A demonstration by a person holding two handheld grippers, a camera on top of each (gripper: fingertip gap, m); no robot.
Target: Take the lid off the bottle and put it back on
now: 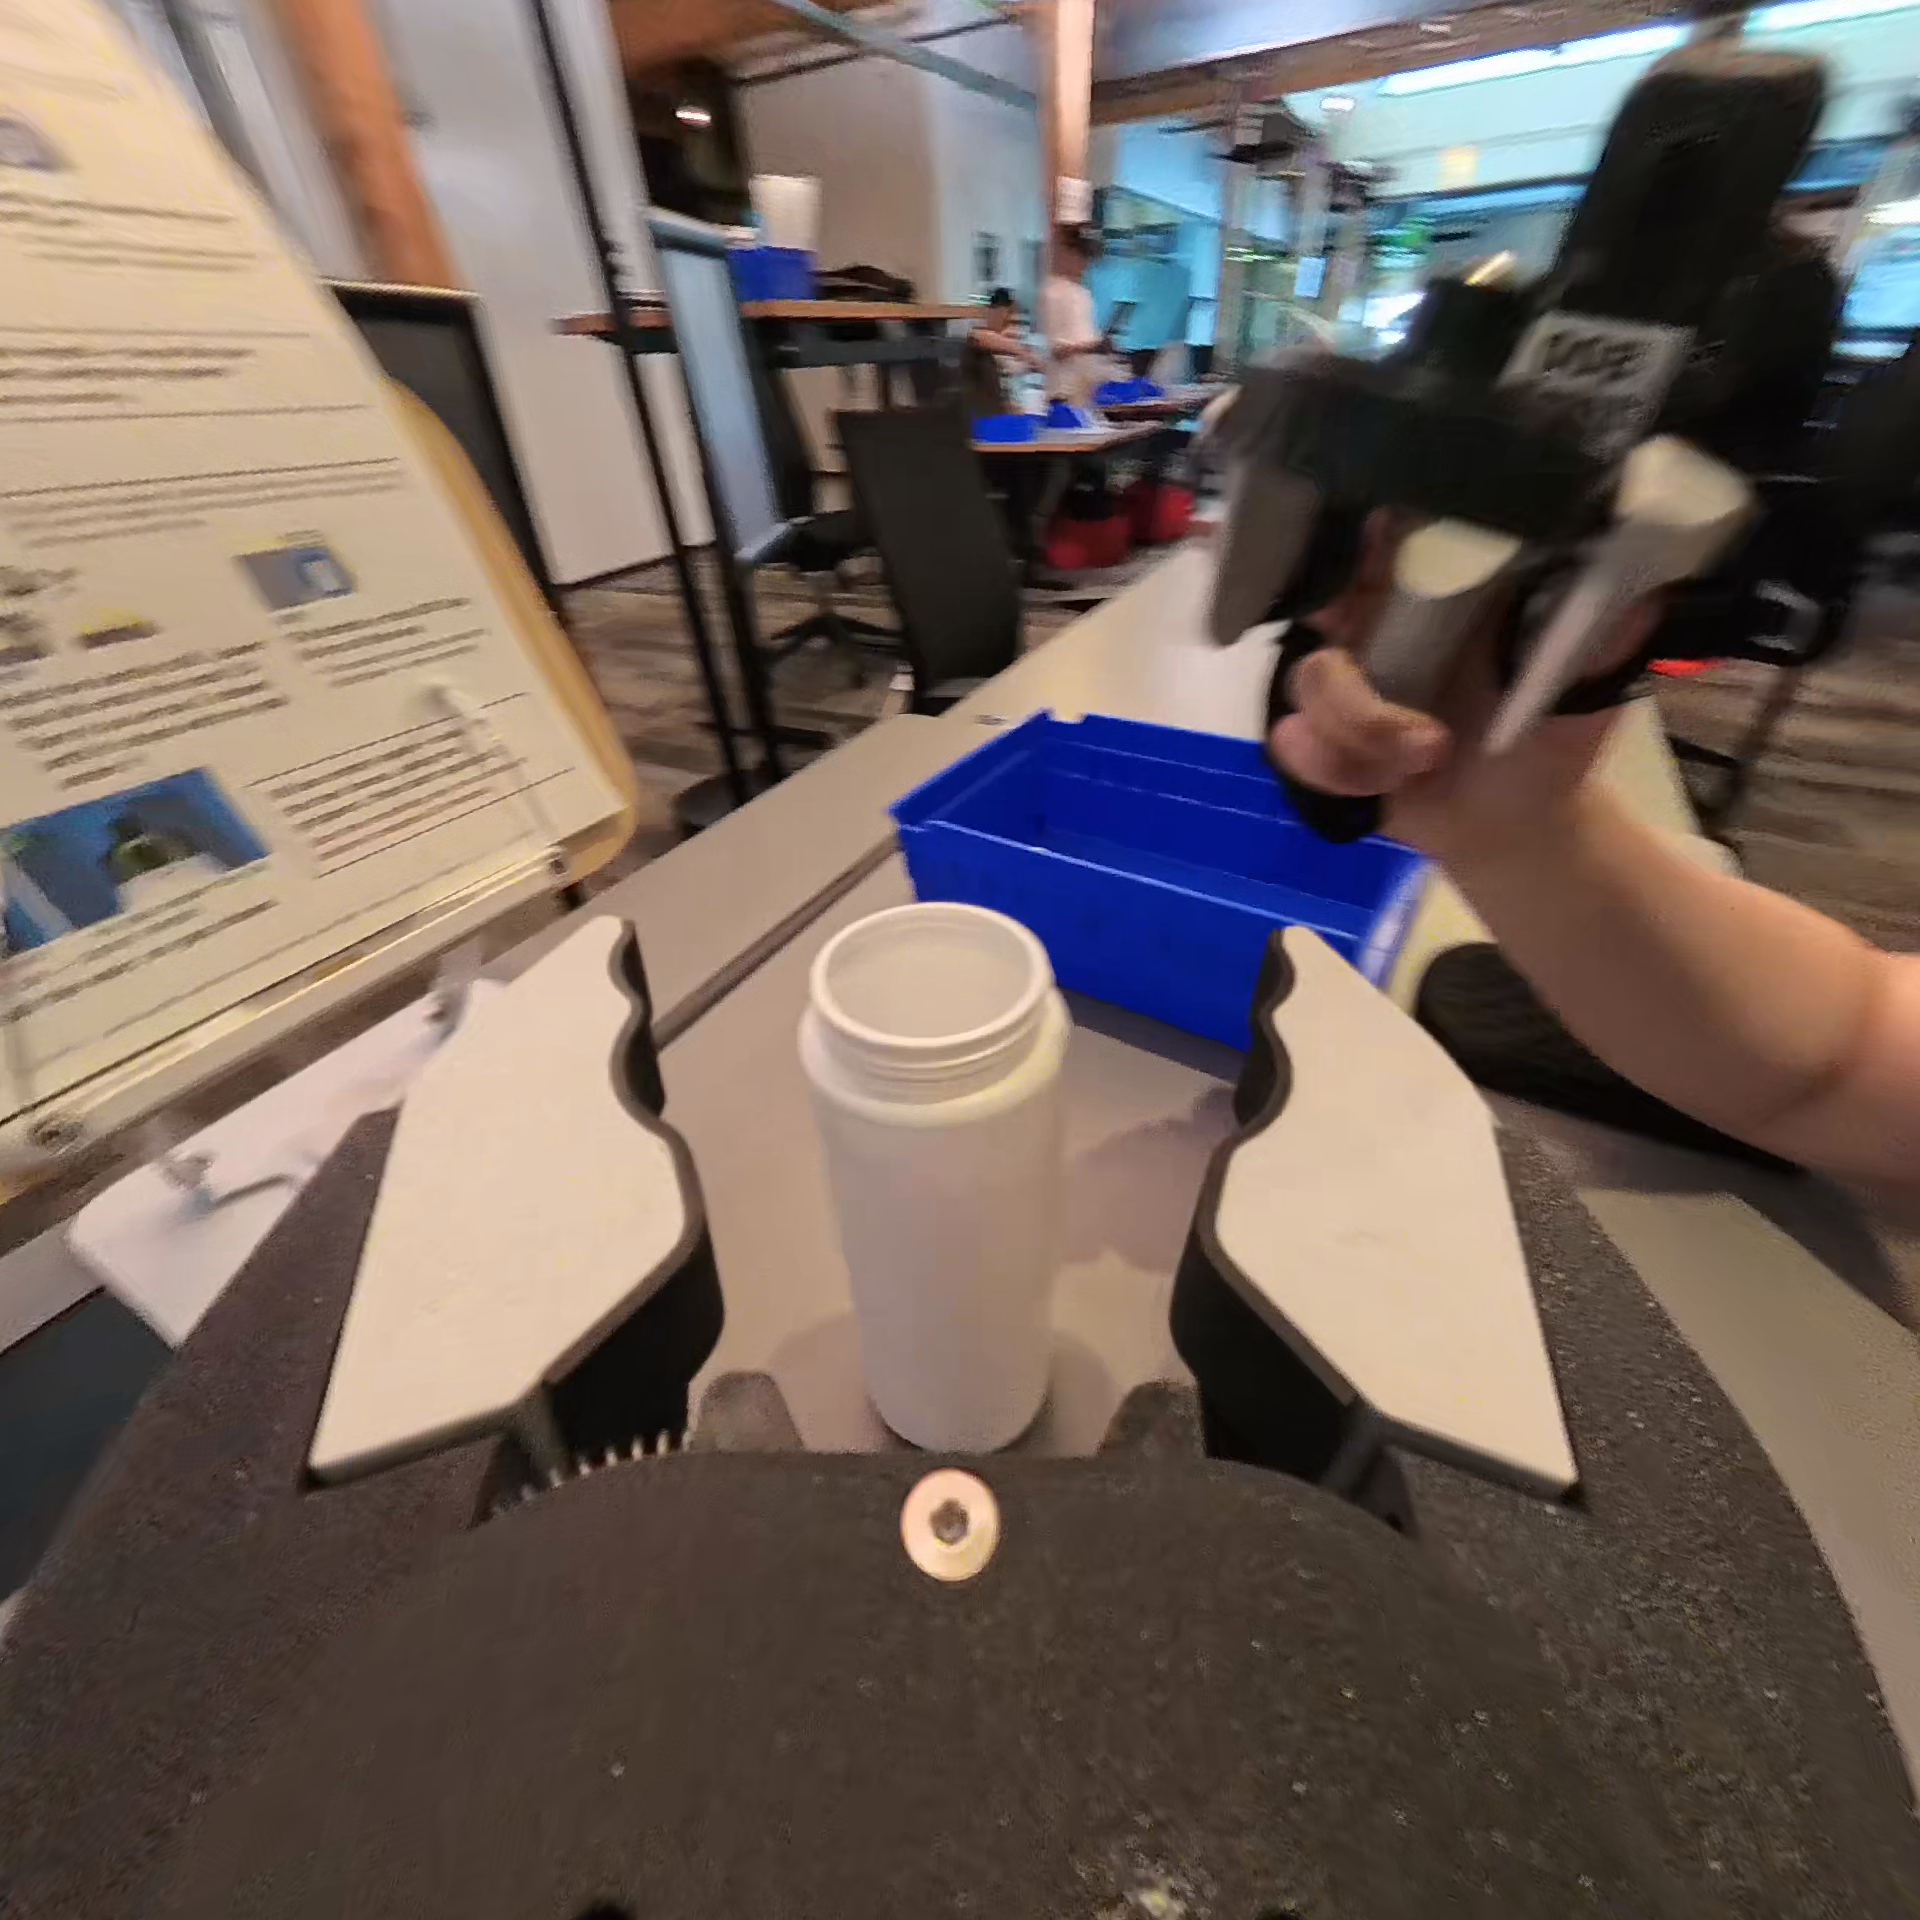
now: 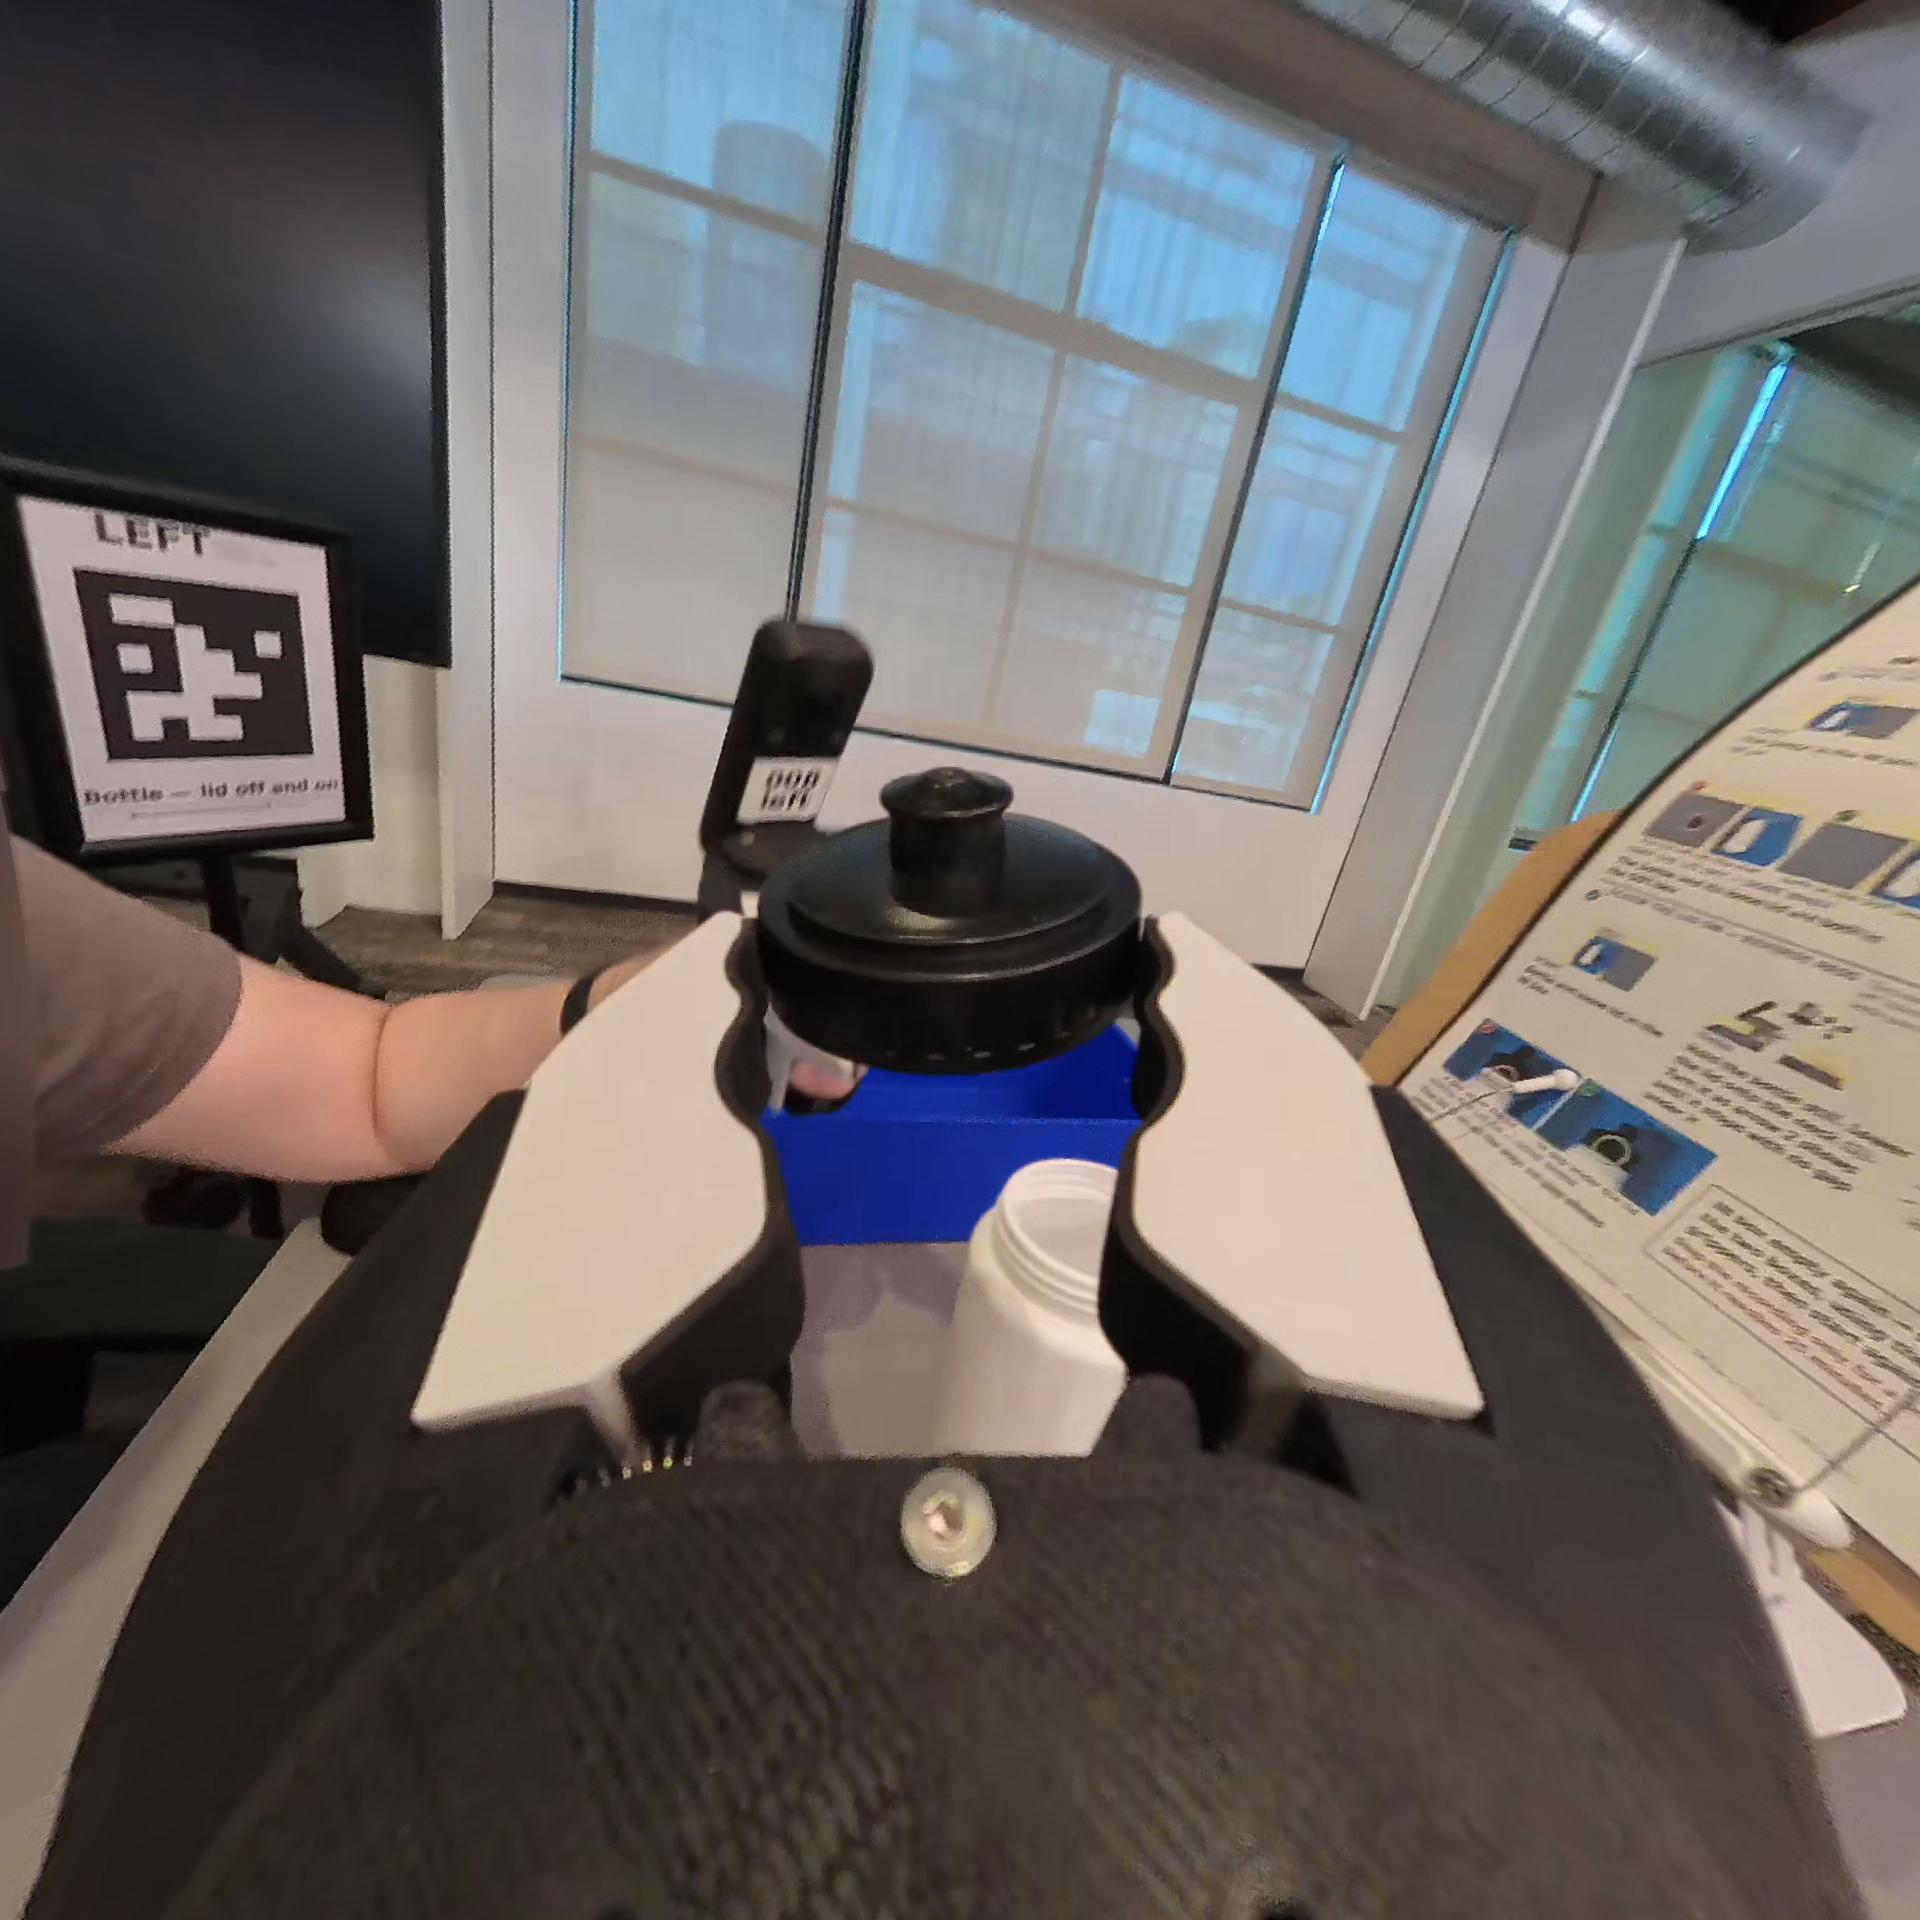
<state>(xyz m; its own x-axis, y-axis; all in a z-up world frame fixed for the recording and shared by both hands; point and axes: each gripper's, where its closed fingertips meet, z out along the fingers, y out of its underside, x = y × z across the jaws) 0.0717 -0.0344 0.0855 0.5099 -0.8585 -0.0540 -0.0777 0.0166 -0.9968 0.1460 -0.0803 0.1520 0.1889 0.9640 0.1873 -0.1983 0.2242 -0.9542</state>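
Lid (image 2: 945, 935) is off: you have it clamped between the fingertips of your right gripper (image 2: 948, 971), lifted clear and well apart from the bottle (image 1: 940, 1174). That half of the task looks done.

Bottle stands upright on the table (image 1: 769, 883), open-mouthed, threads bare, just in front of the blue bin (image 1: 1143, 894). Your left gripper (image 1: 951, 1039) has its fingers spread wide to either side of it, touching neither wall, so nothing steadies the bottle right now.

Left to do, as far as I can judge: close the left fingers on the body, bring the lid back down over the neck, seat it level and twist it on. In the right wrist view the bottle sits low and off to the right of the lid, so you are not yet lined up over the mouth.
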